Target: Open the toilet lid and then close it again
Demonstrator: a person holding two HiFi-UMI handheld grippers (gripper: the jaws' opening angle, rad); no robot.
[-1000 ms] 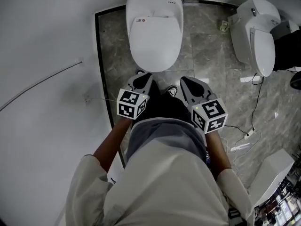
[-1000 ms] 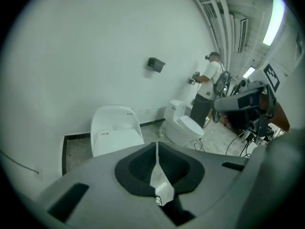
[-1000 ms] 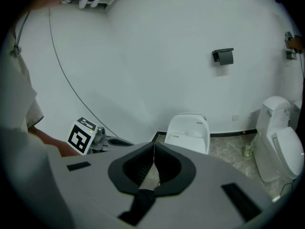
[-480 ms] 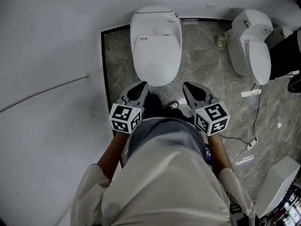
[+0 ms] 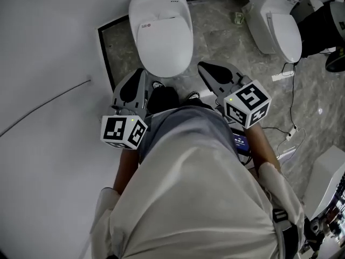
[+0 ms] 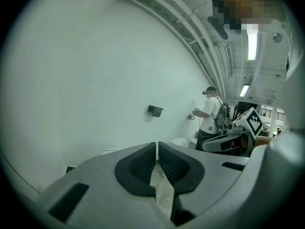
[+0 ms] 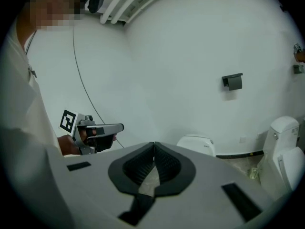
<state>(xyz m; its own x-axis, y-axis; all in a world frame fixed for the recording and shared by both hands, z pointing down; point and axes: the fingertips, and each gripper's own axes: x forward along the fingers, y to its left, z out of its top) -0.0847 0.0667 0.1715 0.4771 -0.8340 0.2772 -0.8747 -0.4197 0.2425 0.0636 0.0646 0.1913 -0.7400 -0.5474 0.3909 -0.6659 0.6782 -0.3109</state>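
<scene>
Directly ahead of the person, the toilet (image 5: 157, 0) stands with its lid (image 5: 164, 43) down. Left gripper (image 5: 139, 75) and right gripper (image 5: 204, 68) are both closed, empty and clear of it. Judged: either opening is not begun or the task is complete. Lifting calls for reaching the lid's front edge.

The person wears a loose cream top (image 5: 205, 198) over a grey garment (image 5: 183, 128). The left claw (image 5: 139, 74) and right claw (image 5: 204, 66) are grey, with black pads (image 6: 143, 168) and black-and-white marker cubes (image 5: 124, 132).
</scene>
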